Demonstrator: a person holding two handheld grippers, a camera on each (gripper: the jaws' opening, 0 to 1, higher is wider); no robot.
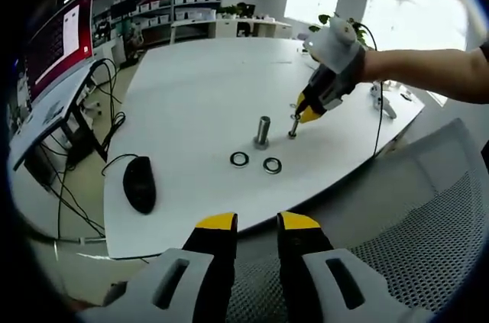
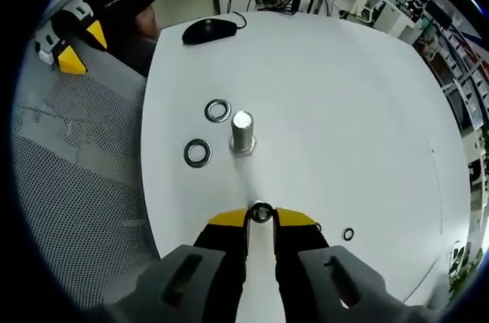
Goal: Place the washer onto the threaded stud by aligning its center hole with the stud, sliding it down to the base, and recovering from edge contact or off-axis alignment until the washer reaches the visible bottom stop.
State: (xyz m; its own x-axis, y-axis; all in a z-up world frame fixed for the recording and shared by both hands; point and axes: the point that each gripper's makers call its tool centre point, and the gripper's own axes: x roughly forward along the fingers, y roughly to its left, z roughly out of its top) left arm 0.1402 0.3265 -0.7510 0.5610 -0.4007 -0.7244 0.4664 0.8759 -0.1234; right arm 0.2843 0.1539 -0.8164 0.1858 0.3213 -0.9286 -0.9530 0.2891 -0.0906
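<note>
In the right gripper view we see our right gripper (image 2: 261, 216) with its yellow-tipped jaws drawn in close on a small metal piece (image 2: 261, 212), round and silvery with a dark centre, held right at the tips; we cannot tell whether this is a washer or the top of a stud. Ahead of it on the white table (image 2: 344, 109) stands the threaded stud (image 2: 242, 132), an upright grey metal cylinder with a bright flat top and a wider base. Two washers (image 2: 218, 111) lie flat just left of it, thin metal rings with dark holes, close together but apart, and a much smaller ring (image 2: 348, 234) lies to the right of our jaws. A black mouse (image 2: 208, 30) sits at the far edge. In the left gripper view our left gripper (image 1: 257, 222) hangs off the table over a mesh chair (image 1: 412, 231), jaws slightly parted and holding nothing.
</note>
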